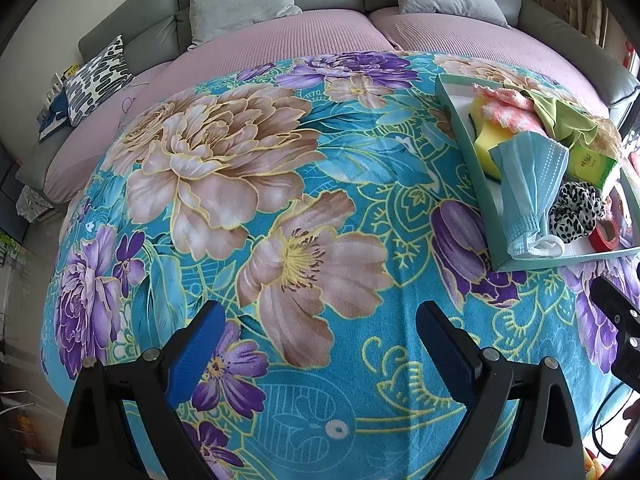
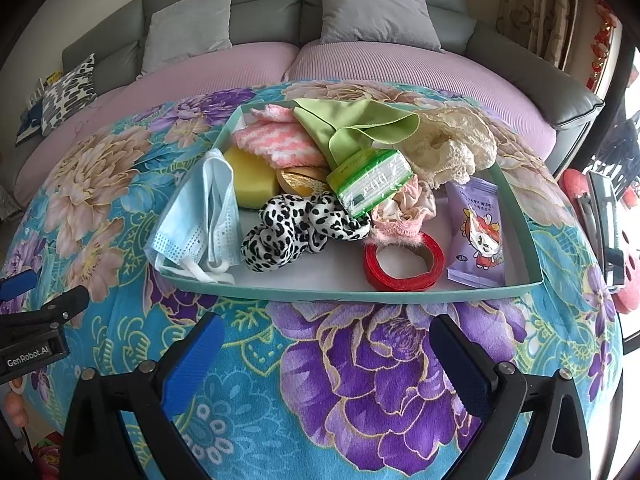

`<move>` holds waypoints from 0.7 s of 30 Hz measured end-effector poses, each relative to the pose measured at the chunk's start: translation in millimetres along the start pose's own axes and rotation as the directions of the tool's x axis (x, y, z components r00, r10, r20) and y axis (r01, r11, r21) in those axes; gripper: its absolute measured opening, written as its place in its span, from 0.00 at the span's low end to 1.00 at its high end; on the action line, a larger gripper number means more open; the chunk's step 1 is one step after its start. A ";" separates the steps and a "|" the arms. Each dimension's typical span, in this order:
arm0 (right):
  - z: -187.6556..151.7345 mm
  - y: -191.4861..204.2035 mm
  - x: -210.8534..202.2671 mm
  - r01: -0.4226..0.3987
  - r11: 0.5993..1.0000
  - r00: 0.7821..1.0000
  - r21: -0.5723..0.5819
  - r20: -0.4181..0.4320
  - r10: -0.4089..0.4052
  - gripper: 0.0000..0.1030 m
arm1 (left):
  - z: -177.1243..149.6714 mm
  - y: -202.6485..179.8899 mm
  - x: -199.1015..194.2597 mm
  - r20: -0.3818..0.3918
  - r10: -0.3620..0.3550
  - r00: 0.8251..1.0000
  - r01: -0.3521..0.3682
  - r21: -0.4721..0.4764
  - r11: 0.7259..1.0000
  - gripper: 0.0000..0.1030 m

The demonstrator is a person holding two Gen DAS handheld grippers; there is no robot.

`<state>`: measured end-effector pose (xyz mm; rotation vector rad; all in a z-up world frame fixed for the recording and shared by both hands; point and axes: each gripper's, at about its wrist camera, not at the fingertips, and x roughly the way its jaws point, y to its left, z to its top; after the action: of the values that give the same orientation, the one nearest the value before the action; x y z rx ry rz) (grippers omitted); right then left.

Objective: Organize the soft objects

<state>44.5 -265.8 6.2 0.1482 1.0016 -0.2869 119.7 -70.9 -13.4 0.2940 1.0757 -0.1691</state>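
Note:
A teal tray (image 2: 352,295) (image 1: 464,128) sits on a floral blanket (image 2: 360,360) (image 1: 280,208). It holds a blue face mask (image 2: 200,216) (image 1: 528,184), a leopard scrunchie (image 2: 296,228) (image 1: 576,212), a yellow sponge (image 2: 252,178), a pink-white cloth (image 2: 272,140), a green cloth (image 2: 352,128), a green tissue pack (image 2: 370,184), cream lace (image 2: 452,144), a red tape roll (image 2: 404,260) and a purple wipes packet (image 2: 476,236). My right gripper (image 2: 328,356) hangs open just in front of the tray. Left of the tray, my left gripper (image 1: 320,344) is open over bare blanket.
A grey sofa with a lilac seat cover (image 1: 320,36) and grey cushions (image 2: 376,12) lies behind the blanket. A patterned pillow (image 1: 98,80) rests at the far left. The left gripper's body (image 2: 36,320) shows at the right wrist view's left edge.

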 end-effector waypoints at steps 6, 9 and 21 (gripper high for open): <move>0.3 0.1 0.9 -0.002 1.000 1.000 -0.001 -0.002 0.002 1.00 | 0.0 0.2 1.5 -0.004 0.000 1.000 0.000 -0.007 1.000 0.94; 0.2 -0.2 1.0 -0.002 1.000 1.000 -0.002 -0.003 0.002 1.00 | 0.2 0.8 2.0 -0.006 -0.001 1.000 0.001 -0.010 1.000 0.94; -0.6 0.1 0.7 0.000 1.000 1.000 -0.009 -0.006 0.000 1.00 | 0.5 1.1 1.9 -0.006 0.001 1.000 -0.001 -0.013 1.000 0.94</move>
<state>44.3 -265.7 5.2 0.1406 1.0090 -0.2818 121.3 -70.0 -14.7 0.2833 1.0817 -0.1601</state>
